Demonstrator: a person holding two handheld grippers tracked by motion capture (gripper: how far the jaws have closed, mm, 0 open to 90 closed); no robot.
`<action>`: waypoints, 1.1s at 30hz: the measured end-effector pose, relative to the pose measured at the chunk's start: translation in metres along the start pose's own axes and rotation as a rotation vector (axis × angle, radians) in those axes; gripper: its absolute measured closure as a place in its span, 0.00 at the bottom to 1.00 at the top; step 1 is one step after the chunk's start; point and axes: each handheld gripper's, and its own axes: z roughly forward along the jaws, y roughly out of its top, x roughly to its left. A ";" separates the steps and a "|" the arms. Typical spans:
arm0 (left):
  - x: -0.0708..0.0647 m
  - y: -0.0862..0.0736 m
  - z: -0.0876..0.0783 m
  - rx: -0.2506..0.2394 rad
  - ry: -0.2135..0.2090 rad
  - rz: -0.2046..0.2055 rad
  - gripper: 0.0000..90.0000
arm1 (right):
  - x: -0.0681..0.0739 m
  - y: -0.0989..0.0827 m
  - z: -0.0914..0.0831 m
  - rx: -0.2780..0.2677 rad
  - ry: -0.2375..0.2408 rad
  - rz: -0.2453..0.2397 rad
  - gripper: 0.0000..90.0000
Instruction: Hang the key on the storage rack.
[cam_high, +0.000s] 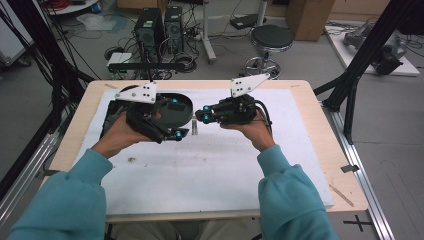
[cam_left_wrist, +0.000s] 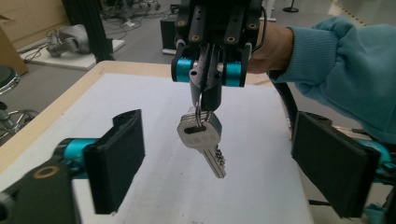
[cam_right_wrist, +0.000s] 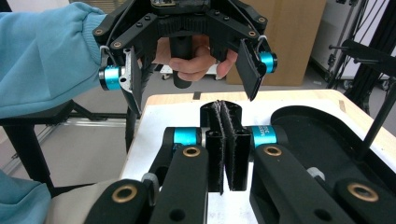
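The right gripper (cam_left_wrist: 208, 74) comes in level over the worktop (cam_high: 300, 150), its flat black jaws pressed tight together, and they pinch a thin metal ring. From that ring hangs a bunch of keys (cam_left_wrist: 201, 140): silvery, flat, with square-shouldered heads stacked close and one toothed blade pointing down and slightly aside. The keys dangle clear above the white, slightly grainy sheet (cam_high: 225, 170) that covers the pale wooden worktop.

Facing it, the left gripper (cam_high: 175, 119) holds its jaws wide apart, with nothing between the pads. In the left gripper view those broad, matte black pads stand either side of the frame and the keys hang in the gap between them, a little farther off, touching neither. Blue anodised collars shine at the base of each jaw.

Behind the left gripper lies a black tray (cam_high: 182, 105), smooth and rounded, with a raised rim, resting on the white sheet. Teal sleeves (cam_high: 285, 200) come in from below.
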 end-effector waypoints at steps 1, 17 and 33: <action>0.000 0.001 0.000 0.000 -0.002 0.005 0.23 | 0.000 0.000 0.000 0.000 0.001 -0.001 0.99; 0.003 0.004 -0.002 0.001 -0.040 -0.030 0.64 | 0.002 0.000 0.001 -0.005 0.034 -0.003 0.99; 0.003 0.004 -0.001 0.028 -0.041 -0.044 0.82 | 0.003 0.000 0.004 -0.009 0.054 -0.003 0.98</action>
